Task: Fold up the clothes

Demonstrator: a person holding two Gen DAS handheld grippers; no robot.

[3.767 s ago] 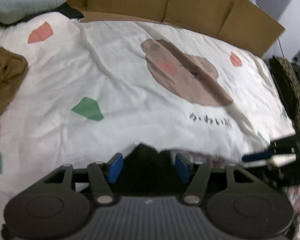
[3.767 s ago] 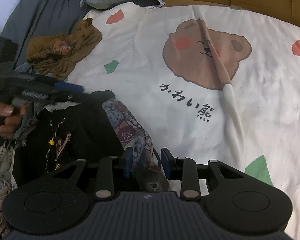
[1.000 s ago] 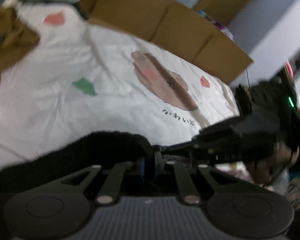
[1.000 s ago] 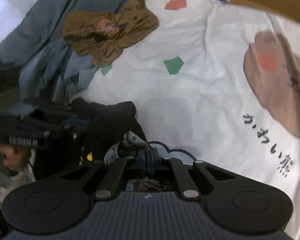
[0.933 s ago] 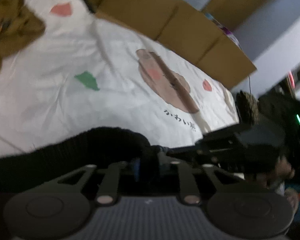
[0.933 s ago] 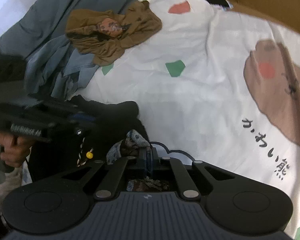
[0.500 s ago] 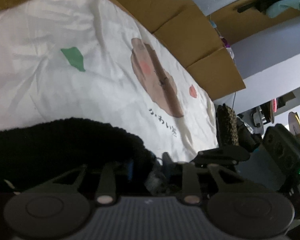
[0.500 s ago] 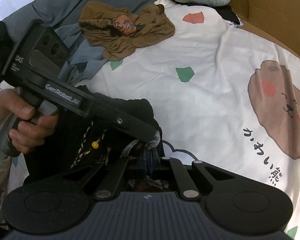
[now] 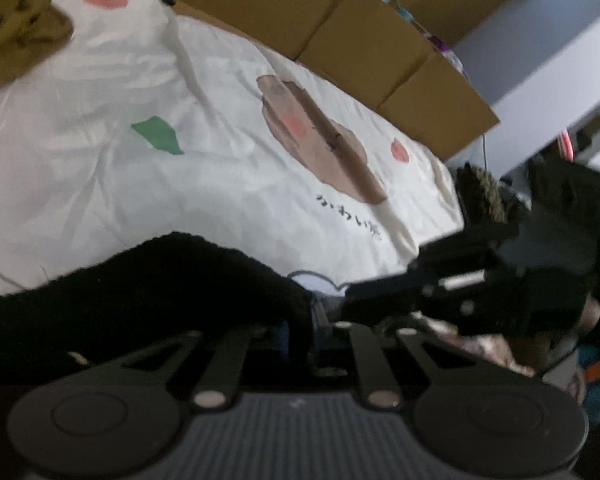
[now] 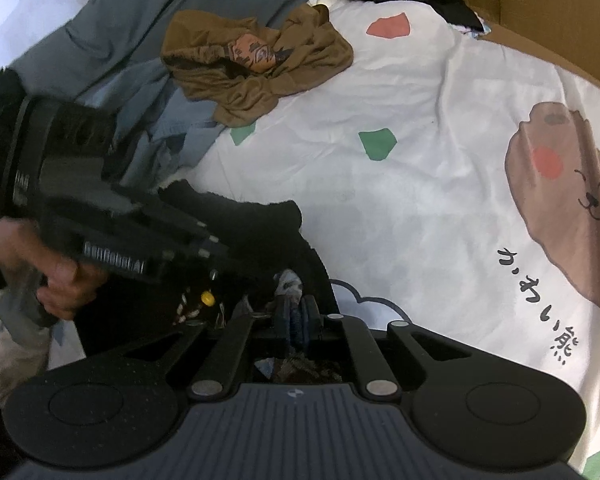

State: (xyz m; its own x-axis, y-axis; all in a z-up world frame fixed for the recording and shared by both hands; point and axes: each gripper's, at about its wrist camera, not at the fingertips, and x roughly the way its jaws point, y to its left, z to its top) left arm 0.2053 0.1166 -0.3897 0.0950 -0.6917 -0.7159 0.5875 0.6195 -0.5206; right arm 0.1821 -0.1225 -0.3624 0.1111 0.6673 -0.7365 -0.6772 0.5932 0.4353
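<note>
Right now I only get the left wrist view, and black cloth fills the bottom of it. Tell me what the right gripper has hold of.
Observer: The right gripper has its fingers shut on a patterned strip at the edge of the black garment.
Operator: Check that garment for anything hard before I pull.
Observer: A yellow bead lies on it, left of the fingers in the right wrist view.
Operator: Say what lies next to the brown garment.
Observer: Crumpled blue-grey clothes lie against the brown garment, on the side nearer the hand that holds the left gripper.
</note>
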